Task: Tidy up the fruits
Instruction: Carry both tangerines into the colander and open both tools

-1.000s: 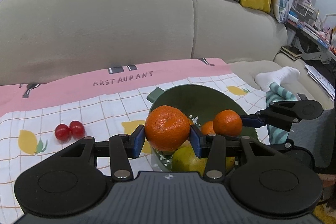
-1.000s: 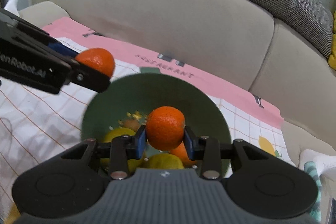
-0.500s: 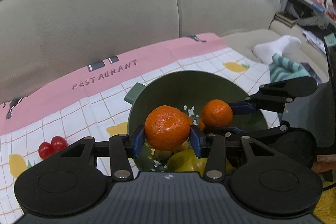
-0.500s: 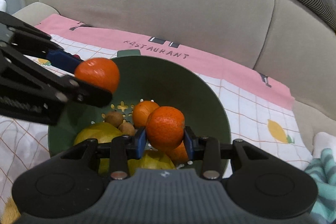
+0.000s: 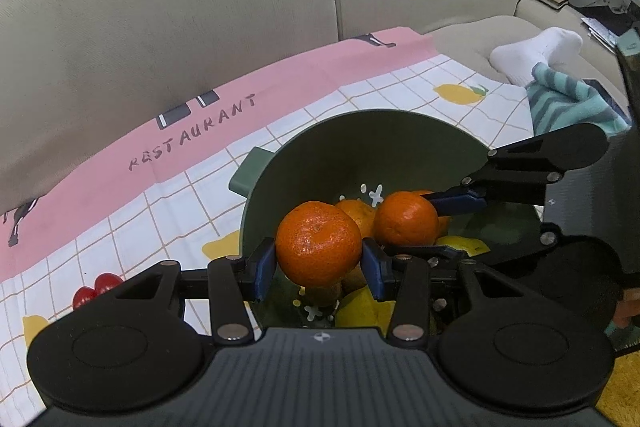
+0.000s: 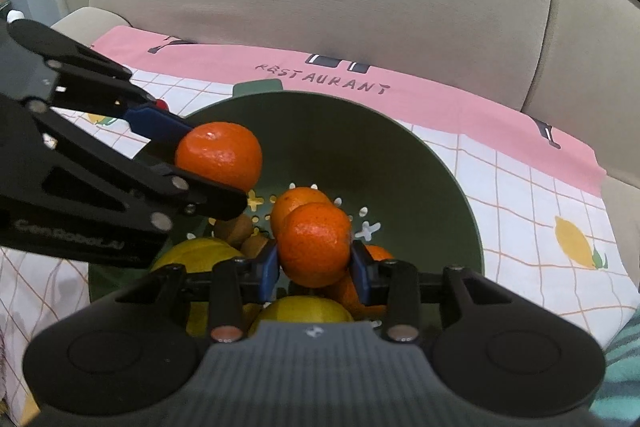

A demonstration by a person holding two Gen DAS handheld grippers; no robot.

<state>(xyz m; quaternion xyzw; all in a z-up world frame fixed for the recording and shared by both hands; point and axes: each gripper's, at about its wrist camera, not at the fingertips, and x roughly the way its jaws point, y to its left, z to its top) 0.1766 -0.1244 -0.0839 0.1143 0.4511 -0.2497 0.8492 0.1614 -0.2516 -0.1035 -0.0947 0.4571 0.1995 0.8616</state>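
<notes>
Both grippers hang over the green bowl (image 6: pixel 448 187): the left gripper (image 5: pixel 319 264) clamps a mandarin (image 5: pixel 318 243), and the right gripper (image 6: pixel 313 267) clamps another (image 6: pixel 314 245). Delivery step, it seems; next, each needs lowering and releasing gently onto the pile.

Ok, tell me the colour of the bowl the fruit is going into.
Dark green, the bowl; the right wrist view shows it best.

**Orange, green, pink**

Bright orange mandarins (image 5: pixel 318 243) over a dark green colander (image 6: pixel 400 163) (white star cut-outs); yellow lemons (image 6: pixel 308 309) below; tablecloth (image 5: pixel 280 95) pink-bordered, white with orange grid and lemon prints; sofa (image 5: pixel 200 7) beige.
</notes>
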